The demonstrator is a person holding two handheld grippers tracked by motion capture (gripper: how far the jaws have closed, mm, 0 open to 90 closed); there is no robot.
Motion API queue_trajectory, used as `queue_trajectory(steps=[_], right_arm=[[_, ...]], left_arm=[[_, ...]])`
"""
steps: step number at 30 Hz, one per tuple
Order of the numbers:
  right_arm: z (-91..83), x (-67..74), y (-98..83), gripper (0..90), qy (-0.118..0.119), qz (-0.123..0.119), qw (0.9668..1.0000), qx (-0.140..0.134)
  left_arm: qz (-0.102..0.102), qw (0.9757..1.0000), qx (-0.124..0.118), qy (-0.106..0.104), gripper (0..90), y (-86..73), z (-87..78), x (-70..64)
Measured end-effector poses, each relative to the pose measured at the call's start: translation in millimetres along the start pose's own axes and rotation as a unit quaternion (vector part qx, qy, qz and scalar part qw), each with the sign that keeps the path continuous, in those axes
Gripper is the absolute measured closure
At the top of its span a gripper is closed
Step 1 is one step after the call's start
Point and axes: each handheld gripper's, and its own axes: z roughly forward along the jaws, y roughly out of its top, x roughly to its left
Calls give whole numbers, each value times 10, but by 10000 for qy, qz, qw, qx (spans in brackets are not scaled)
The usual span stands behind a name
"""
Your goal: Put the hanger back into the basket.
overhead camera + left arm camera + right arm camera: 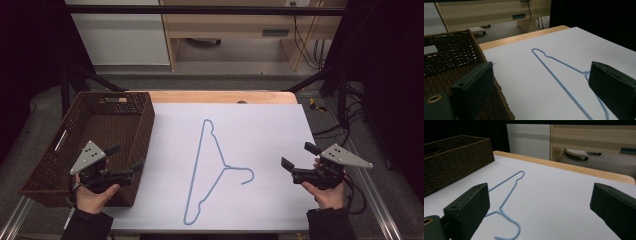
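At the left of the high view a dark brown woven basket [47, 165] sits on the surface's left edge, and the left gripper [129, 157] hovers over its near right corner, jaws spread wide with nothing between them. In the middle of the white surface [265, 130] lies a light blue wire hanger [200, 165], flat and untouched: thin wire bent into a long narrow triangle, with small notched shoulders at the far and near ends, its twisted neck and open hook pointing right. Well to the right of the hook, the right gripper [297, 155] is held above the surface, jaws also wide apart and empty, pointing left toward the hanger.
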Motion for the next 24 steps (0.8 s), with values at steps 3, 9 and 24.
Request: queue_trajectory(steps=[3,9,24], right_arm=[[-2,-6,1,32,-21,-22,10000,1],[-6,-6,2,31,-34,-27,10000,22],[8,25,12,30,-78,-83,9999,93]], left_arm=[[50,10000,48,-17,62,4,10,-12],[30,9999,92,-58,66,16,67,-85],[249,9980,481,-334,89,64,363,-496]])
